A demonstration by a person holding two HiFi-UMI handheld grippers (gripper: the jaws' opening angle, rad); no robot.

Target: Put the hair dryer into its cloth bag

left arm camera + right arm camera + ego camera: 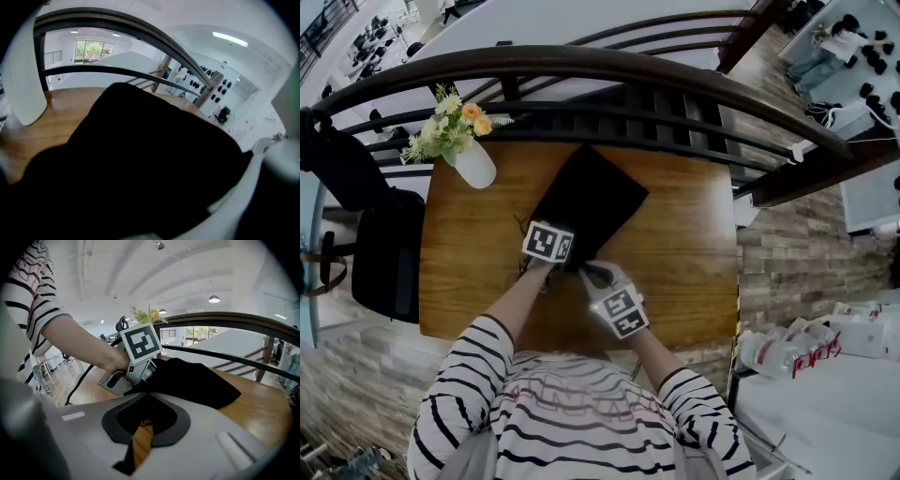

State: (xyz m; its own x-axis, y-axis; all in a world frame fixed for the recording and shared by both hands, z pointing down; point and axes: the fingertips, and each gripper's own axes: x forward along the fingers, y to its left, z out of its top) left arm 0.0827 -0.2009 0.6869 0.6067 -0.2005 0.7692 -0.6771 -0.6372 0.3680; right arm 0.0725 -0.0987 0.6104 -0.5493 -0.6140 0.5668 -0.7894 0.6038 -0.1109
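The black cloth bag lies flat on the middle of the wooden table. My left gripper is at the bag's near end. Black cloth fills the left gripper view and hides the jaws. The right gripper view shows the left gripper with its tip against the bag. The pale grey hair dryer sits just in front of my right gripper. Its body with a dark vent fills the lower right gripper view and covers the jaws, which are closed on it.
A white vase of flowers stands at the table's far left corner. A dark curved railing runs behind the table. A chair with a black jacket is at the left. A black cord trails off the near left.
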